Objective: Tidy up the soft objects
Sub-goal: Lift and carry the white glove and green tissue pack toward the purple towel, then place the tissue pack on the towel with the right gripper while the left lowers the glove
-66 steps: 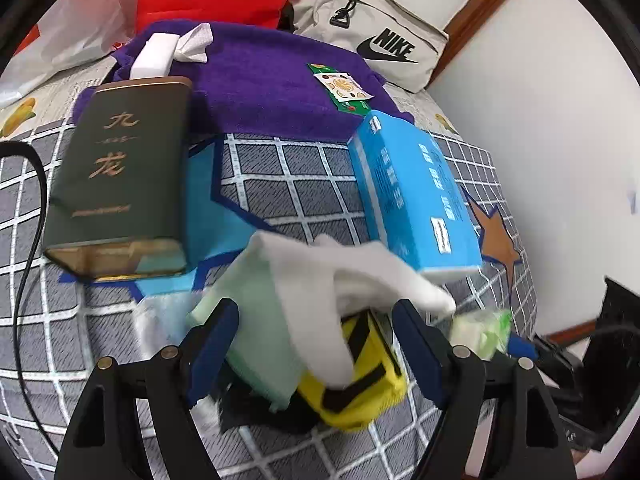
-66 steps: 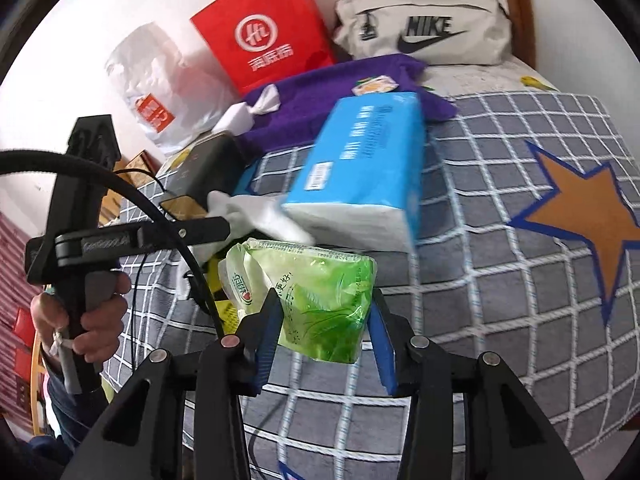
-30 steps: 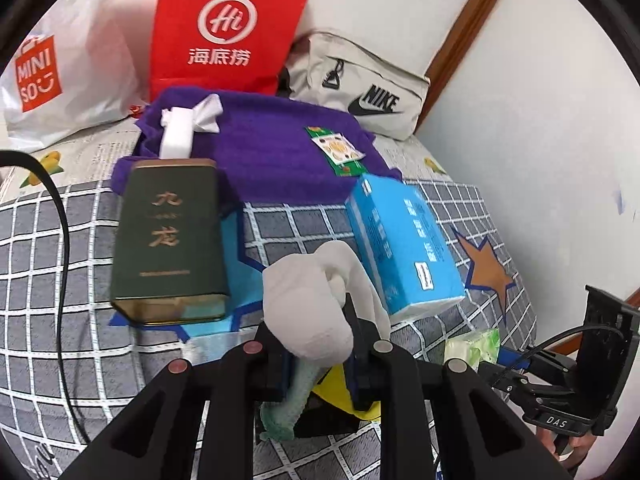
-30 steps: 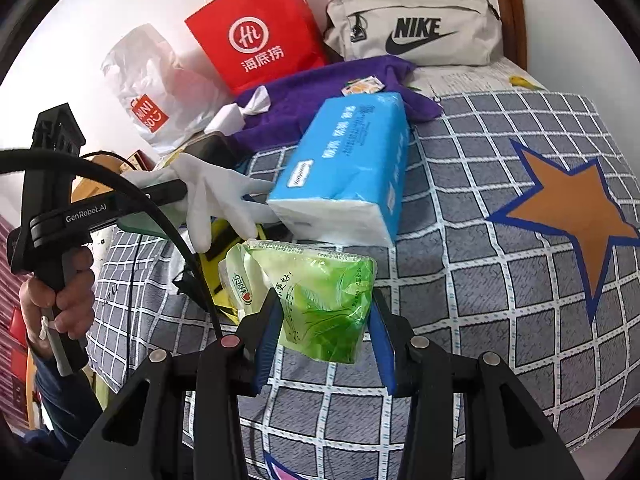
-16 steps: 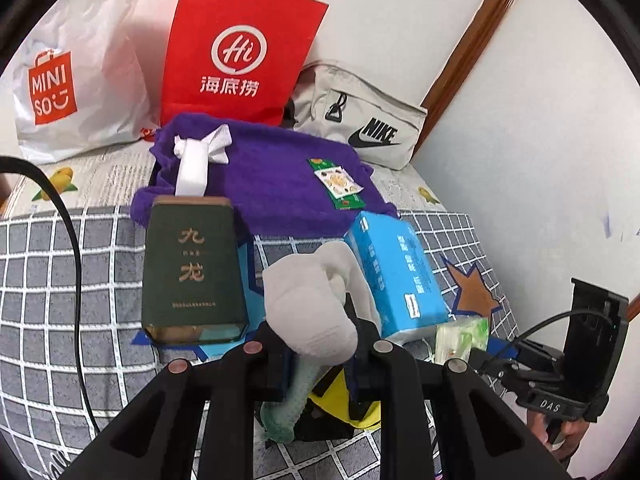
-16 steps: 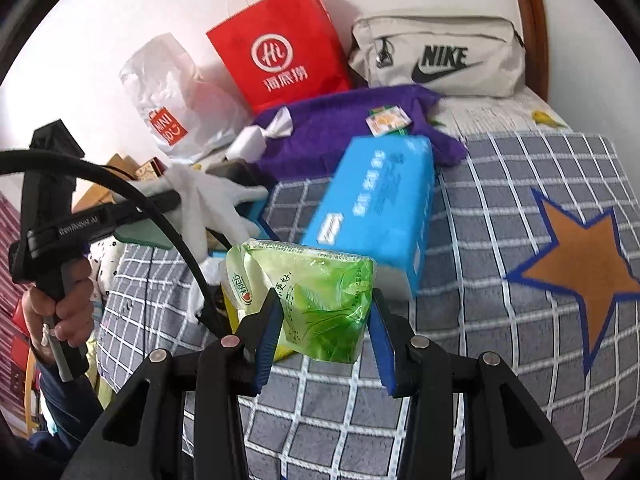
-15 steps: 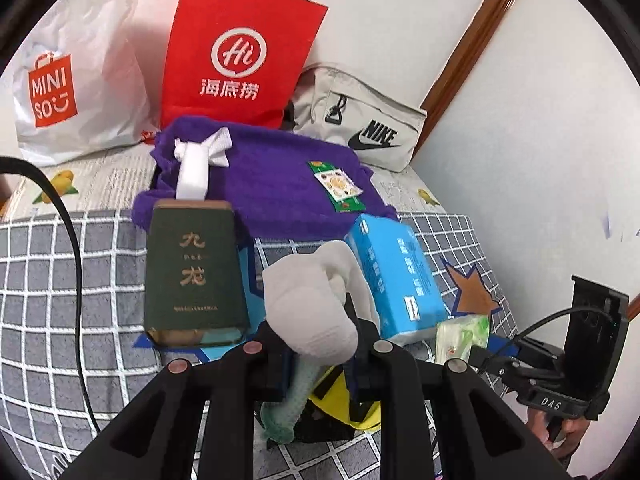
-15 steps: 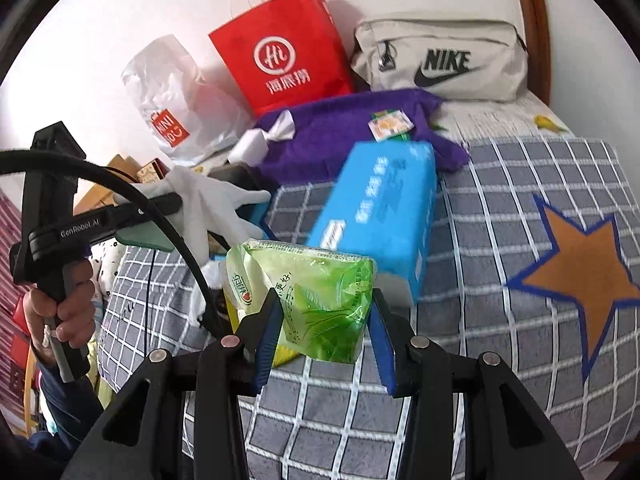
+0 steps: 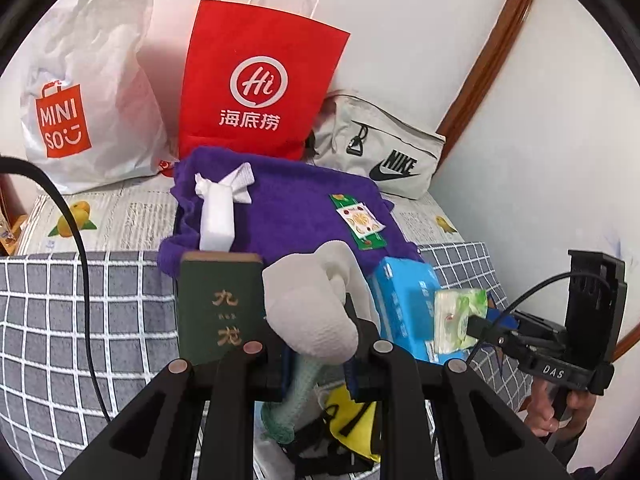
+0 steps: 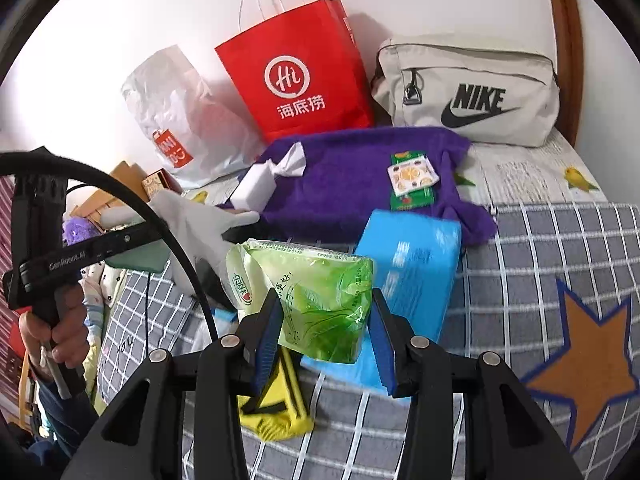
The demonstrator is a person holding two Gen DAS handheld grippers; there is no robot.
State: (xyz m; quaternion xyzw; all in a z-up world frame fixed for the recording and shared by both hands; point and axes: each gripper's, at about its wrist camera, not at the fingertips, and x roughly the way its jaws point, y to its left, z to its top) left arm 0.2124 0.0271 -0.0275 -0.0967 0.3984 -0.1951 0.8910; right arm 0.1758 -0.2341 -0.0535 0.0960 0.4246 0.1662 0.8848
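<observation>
My left gripper (image 9: 316, 346) is shut on a white glove (image 9: 310, 312), lifted above the bed; a pale green cloth (image 9: 296, 396) hangs below the jaws. My right gripper (image 10: 324, 320) is shut on a green tissue packet (image 10: 308, 288), also held in the air. In the left wrist view that packet (image 9: 456, 320) floats in front of the blue tissue pack (image 9: 400, 300). In the right wrist view the glove (image 10: 196, 228) sticks out of the left gripper at the left. A purple towel (image 10: 352, 184) lies behind.
A dark green tin (image 9: 218, 308) stands on the grey checked bedcover (image 10: 520, 264). A yellow and black item (image 10: 276, 412) lies below the grippers. A red paper bag (image 9: 256, 80), a white plastic bag (image 9: 80, 100) and a beige pouch (image 10: 468, 92) line the wall. A cable (image 9: 80, 264) runs at left.
Both grippers have risen and drawn back from the bed, each keeping its hold. More of the wall and the bags shows now. The packet has moved in front of the blue pack.
</observation>
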